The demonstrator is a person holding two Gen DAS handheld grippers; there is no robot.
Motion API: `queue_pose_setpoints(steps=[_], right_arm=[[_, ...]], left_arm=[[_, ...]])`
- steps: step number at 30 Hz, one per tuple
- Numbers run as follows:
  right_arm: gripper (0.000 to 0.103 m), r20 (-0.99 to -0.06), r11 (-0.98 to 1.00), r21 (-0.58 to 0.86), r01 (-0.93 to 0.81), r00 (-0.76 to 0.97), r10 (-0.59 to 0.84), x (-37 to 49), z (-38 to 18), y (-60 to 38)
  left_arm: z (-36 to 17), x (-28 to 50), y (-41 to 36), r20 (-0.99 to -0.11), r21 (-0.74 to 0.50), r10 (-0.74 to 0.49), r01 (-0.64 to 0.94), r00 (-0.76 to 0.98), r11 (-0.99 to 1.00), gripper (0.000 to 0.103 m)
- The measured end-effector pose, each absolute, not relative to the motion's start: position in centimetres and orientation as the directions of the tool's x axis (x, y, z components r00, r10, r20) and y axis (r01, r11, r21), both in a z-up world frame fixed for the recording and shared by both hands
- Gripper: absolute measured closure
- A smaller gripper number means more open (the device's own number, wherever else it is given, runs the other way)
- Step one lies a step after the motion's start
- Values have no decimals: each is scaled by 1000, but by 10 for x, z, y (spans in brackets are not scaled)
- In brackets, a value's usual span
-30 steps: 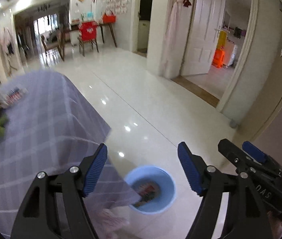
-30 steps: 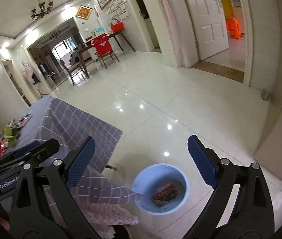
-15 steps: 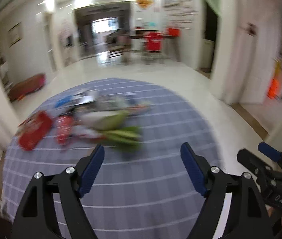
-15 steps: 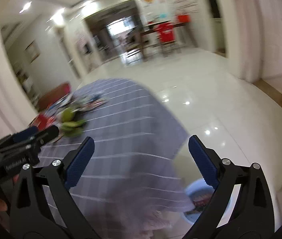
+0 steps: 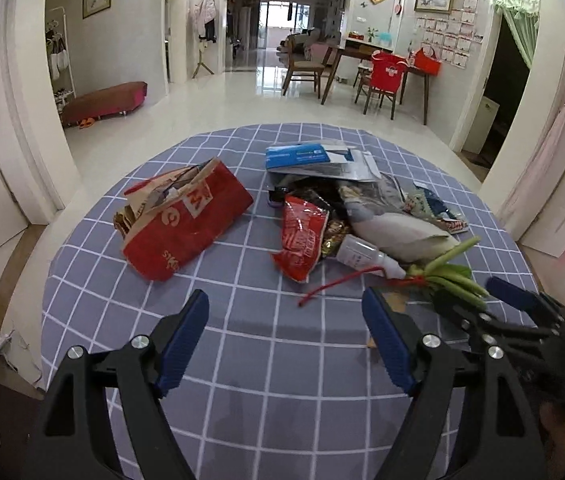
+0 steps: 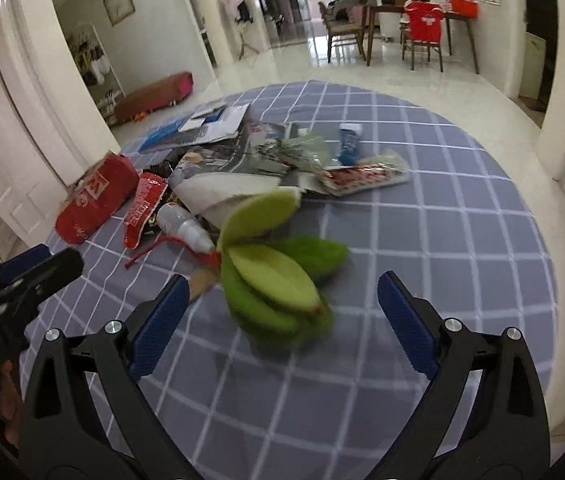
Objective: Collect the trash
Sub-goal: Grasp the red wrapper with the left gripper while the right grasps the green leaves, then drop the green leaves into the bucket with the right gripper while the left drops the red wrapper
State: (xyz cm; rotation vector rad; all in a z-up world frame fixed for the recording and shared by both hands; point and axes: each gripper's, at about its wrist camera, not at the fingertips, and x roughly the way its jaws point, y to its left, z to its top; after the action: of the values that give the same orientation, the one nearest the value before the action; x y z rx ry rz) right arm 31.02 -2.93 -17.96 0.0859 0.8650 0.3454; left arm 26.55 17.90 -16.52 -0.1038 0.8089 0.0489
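A pile of trash lies on the round table with a blue-grey checked cloth [image 5: 282, 380]. It holds a crumpled red paper bag [image 5: 186, 220], a red snack wrapper [image 5: 302, 236], a small white bottle [image 5: 362, 258], a blue and white pouch [image 5: 306, 156] and a green leafy bunch [image 6: 278, 280] tied with red string. My left gripper [image 5: 284, 320] is open above bare cloth, short of the wrapper. My right gripper [image 6: 282, 296] is open too, and the green bunch lies just ahead between its fingers, untouched. Each gripper shows at the edge of the other's view.
The table's rim curves round on all sides, with glossy white floor beyond. A brown bench [image 5: 102, 100] stands at the far left wall. A dining table with chairs and a red bag [image 5: 386, 68] stands at the back right. Doorways open on both sides.
Both views have swung from the floor and the blue bin round to the table top and the trash pile. The bin has left view. Both grippers stay open.
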Motion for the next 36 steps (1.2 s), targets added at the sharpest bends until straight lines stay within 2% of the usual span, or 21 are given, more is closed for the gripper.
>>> queue_pose_setpoints(steps=[1,3,4,5,7,12,13,14,15,17,19,21,25,31,36], right_arm=[[12,-743,939,211,-271,580,334,315,-182,-26],[35,-745,945,194,-264,587,317,319,-182,-24],[62,-735,938,220,-268,586,340,320,-182,-25],[68,-732,939,232,-255,589,341,320,-181,-28],[73,-723,947,227,-227,611,320,319,-180,-35],[75,-708,952,241,-189,637,305,315,-177,-50],[75,-708,951,246,-188,635,308,315,-177,-51],[75,-709,950,249,-188,632,311,315,-177,-53],[75,-711,949,250,-189,630,313,315,-177,-54],[75,-710,948,253,-191,629,316,313,-177,-56],[75,-710,948,255,-193,628,318,311,-176,-58],[75,-706,947,257,-192,632,320,308,-175,-60],[75,-683,947,263,-182,659,316,295,-170,-66],[75,-631,936,306,-177,698,338,266,-153,-88],[75,-573,924,345,-164,743,346,233,-131,-119]], left_arm=[[-167,269,184,-726,-84,-3,-85,688,993,26],[-167,274,187,-729,-91,-4,-90,685,992,26],[-168,277,189,-729,-89,-4,-89,684,992,26],[-171,283,190,-729,-89,-9,-82,684,993,26],[-176,294,192,-735,-97,-16,-82,678,992,26],[-191,317,194,-741,-161,-72,-72,668,984,26],[-194,322,193,-745,-161,-74,-71,663,984,35],[-196,325,194,-746,-163,-76,-71,662,984,39],[-197,329,194,-749,-176,-87,-70,657,982,49],[-199,334,199,-746,-227,-122,-78,654,971,57],[-200,338,199,-741,-252,-148,-67,655,965,69],[-198,338,192,-737,-218,-128,-54,664,974,76],[-190,322,187,-715,-206,-97,-75,692,976,78],[-148,268,169,-603,-175,-44,-79,796,981,78],[-118,233,121,-543,-138,-89,16,835,990,78]])
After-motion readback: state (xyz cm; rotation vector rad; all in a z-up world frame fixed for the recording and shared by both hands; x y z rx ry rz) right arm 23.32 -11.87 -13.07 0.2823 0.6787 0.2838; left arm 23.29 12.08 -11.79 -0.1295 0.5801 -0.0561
